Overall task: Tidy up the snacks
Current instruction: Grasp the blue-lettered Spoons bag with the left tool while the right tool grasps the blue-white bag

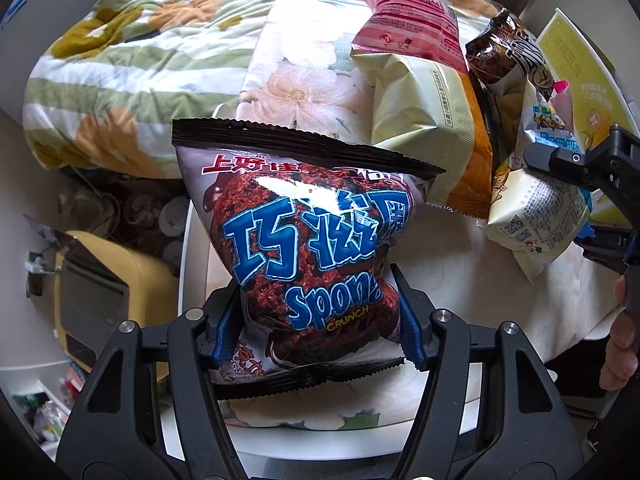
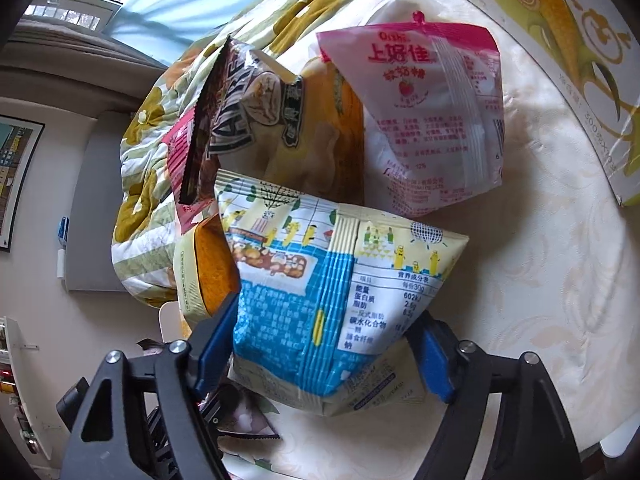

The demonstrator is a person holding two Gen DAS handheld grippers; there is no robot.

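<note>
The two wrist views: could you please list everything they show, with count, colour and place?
Chocolate-brown foil snack bag with blue lettering: one, between the left gripper's pads.
Cream and blue snack bag with cartoon print: one, between the right gripper's pads.
Pink and white sweets bag: one, behind the cream and blue bag.
Dark brown crinkled snack bag: one, upright in the pile.
Pale cream and orange bag: one, mid pile.
Yellow-green corn-print box: one, table edge.
Round white table: one.
Floral green-striped quilt: one, behind.
Left gripper: black, blue pads.
Right gripper: same.
Hand: one, right edge.
</note>
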